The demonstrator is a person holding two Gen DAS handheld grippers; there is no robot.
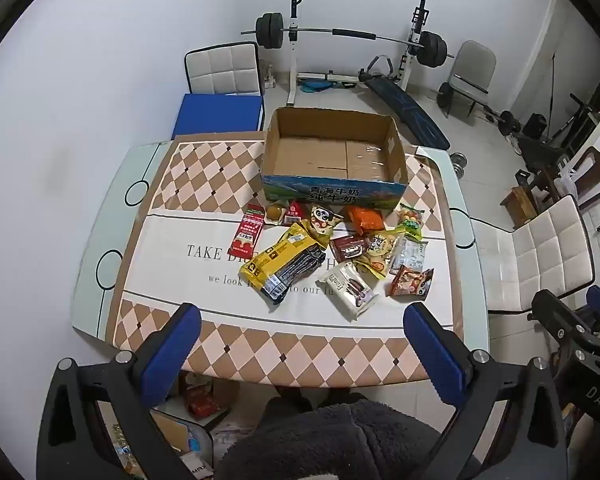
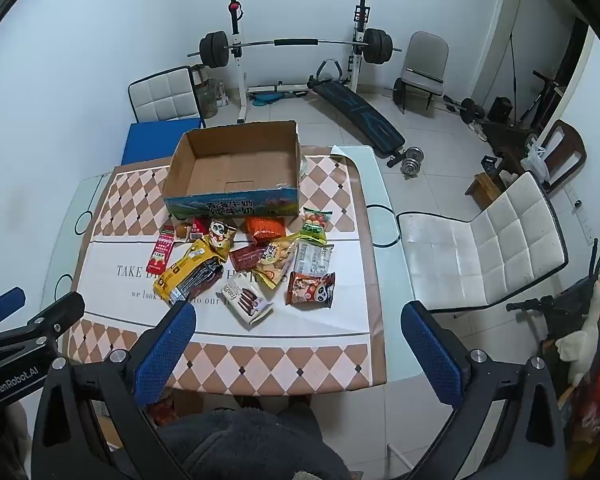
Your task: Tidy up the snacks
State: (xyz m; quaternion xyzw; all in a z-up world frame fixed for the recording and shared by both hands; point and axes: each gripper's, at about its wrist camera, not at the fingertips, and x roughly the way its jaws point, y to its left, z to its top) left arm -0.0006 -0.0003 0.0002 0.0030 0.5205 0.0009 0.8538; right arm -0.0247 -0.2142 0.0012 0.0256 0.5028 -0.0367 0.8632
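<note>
Tongs, left (image 1: 302, 326) and right (image 2: 298, 326), gape wide, empty; take the white wafer packet (image 2: 246, 300) low frame-centre first, then the open cardboard box (image 2: 236, 160).

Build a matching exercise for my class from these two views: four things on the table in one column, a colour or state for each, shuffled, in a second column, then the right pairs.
Column A
1. cardboard box
2. long snack pack
3. slim packet at the left end of the pile
4. left gripper

Column B
a. red
b. empty inside
c. jaws wide open, holding nothing
d. yellow and black

Pairs: 1-b, 2-d, 3-a, 4-c
</note>
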